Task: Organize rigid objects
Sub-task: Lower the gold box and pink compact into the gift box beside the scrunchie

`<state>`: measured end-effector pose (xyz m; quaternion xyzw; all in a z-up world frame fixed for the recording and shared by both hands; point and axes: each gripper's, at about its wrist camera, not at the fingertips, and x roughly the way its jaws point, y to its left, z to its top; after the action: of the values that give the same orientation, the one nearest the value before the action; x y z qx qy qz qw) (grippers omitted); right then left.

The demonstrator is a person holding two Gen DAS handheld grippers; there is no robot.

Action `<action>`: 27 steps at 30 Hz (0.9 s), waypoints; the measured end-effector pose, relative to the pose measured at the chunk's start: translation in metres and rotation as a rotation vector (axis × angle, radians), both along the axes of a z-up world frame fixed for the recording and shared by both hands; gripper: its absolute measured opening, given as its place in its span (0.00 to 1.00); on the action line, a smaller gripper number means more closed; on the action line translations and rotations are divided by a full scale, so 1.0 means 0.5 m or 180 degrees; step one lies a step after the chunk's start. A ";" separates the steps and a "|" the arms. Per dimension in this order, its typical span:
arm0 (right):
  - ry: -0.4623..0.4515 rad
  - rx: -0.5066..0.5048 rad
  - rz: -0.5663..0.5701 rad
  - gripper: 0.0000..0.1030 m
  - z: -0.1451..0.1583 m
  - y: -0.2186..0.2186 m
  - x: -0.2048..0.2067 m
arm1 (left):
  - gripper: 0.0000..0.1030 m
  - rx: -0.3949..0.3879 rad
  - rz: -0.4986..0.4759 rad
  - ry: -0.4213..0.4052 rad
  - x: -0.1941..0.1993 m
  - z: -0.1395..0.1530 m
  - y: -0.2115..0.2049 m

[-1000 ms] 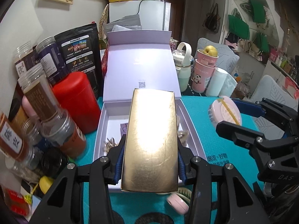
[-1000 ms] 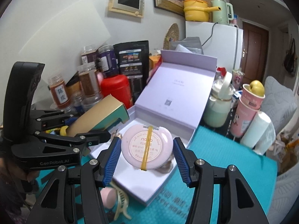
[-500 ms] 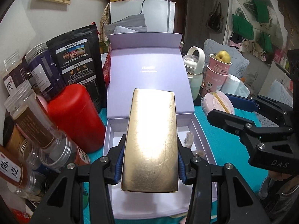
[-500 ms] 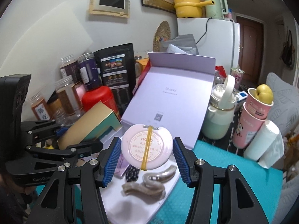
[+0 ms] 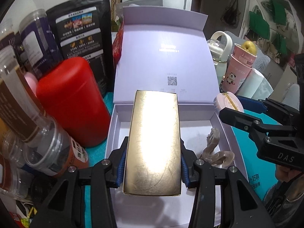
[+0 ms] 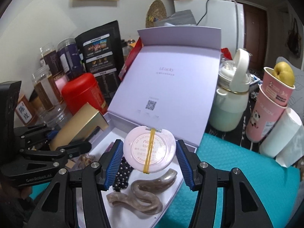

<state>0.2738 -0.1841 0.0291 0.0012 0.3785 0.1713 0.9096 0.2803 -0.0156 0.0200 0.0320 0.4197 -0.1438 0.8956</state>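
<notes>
Two hand-held grippers hover over an open pale lilac cardboard gift box (image 5: 209, 112) on a teal table mat (image 6: 237, 171), its lid (image 6: 171, 79) standing upright behind. The left gripper (image 5: 152, 163) pinches a long shiny gold rectangular box (image 5: 154, 142) between its blue pads, tilted above the lilac box's white floor. The right gripper (image 6: 149, 163) clamps a round pale pink compact case (image 6: 149, 152) bound by a yellow rubber band (image 6: 149, 152), above a translucent grey-brown wavy hair clip (image 6: 144, 193) lying inside. A red cylindrical canister (image 5: 72, 102) stands just left of the box.
</notes>
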 end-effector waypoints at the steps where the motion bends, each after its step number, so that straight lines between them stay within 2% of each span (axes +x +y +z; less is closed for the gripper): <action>1: 0.0024 0.0003 0.0062 0.55 -0.006 0.004 0.002 | 0.44 -0.0011 -0.0024 0.0033 0.001 -0.008 -0.004; 12: 0.0177 -0.0131 0.0191 0.55 -0.059 0.026 0.023 | 0.44 0.0179 -0.0046 0.0221 0.024 -0.061 -0.030; 17: 0.0255 -0.0185 0.0165 0.55 -0.081 0.025 0.037 | 0.44 0.0196 0.0017 0.0356 0.043 -0.084 -0.038; 23: 0.0352 -0.0225 0.0144 0.55 -0.106 0.025 0.048 | 0.44 0.0283 0.0075 0.0378 0.055 -0.095 -0.043; 27: 0.0378 -0.0286 0.0136 0.55 -0.119 0.027 0.048 | 0.44 0.0239 0.0048 0.0441 0.064 -0.105 -0.045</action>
<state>0.2977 -0.1707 -0.0303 -0.0375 0.4390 0.1731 0.8808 0.3122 -0.0379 -0.0324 0.0524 0.4860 -0.1232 0.8637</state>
